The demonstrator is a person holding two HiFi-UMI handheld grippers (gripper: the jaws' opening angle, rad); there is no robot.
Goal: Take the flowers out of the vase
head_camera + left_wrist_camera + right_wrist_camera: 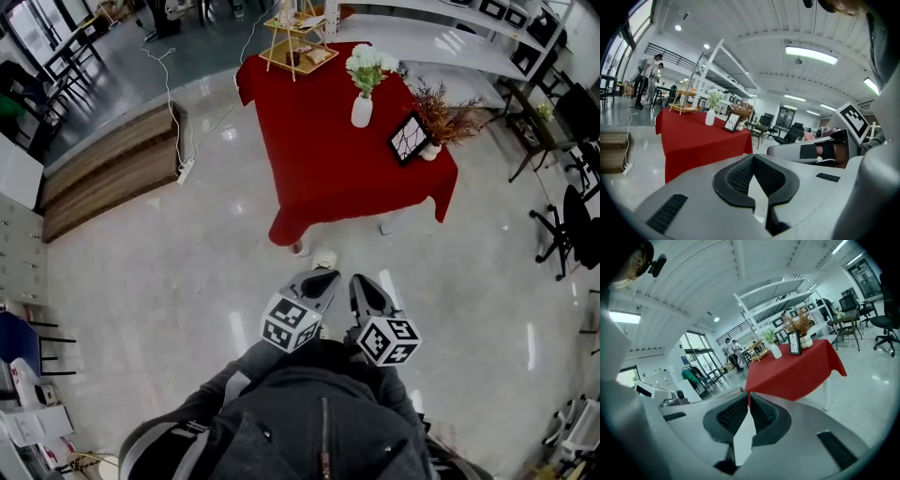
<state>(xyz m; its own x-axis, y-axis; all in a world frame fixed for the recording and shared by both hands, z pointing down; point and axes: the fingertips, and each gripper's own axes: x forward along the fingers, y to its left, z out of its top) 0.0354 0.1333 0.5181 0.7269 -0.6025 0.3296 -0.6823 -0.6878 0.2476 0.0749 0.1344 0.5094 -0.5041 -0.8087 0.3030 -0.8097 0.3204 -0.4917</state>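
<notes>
White flowers (367, 64) stand in a white vase (362, 111) on a table with a red cloth (319, 159), far ahead of me across the floor. My left gripper (323, 277) and right gripper (361, 281) are held side by side close to my body, well short of the table. Both are shut with nothing between the jaws. The left gripper view has the vase (710, 117) small at the left, beyond the shut left gripper (752, 157). In the right gripper view the vase (776, 351) stands above the shut right gripper (748, 394).
On the table also stand a black picture frame (409, 139), a pot of dried reddish plants (442, 117) and a wooden tiered stand (298, 42). A low wooden platform (112, 169) lies at the left, office chairs (572, 225) at the right. Glossy floor lies between me and the table.
</notes>
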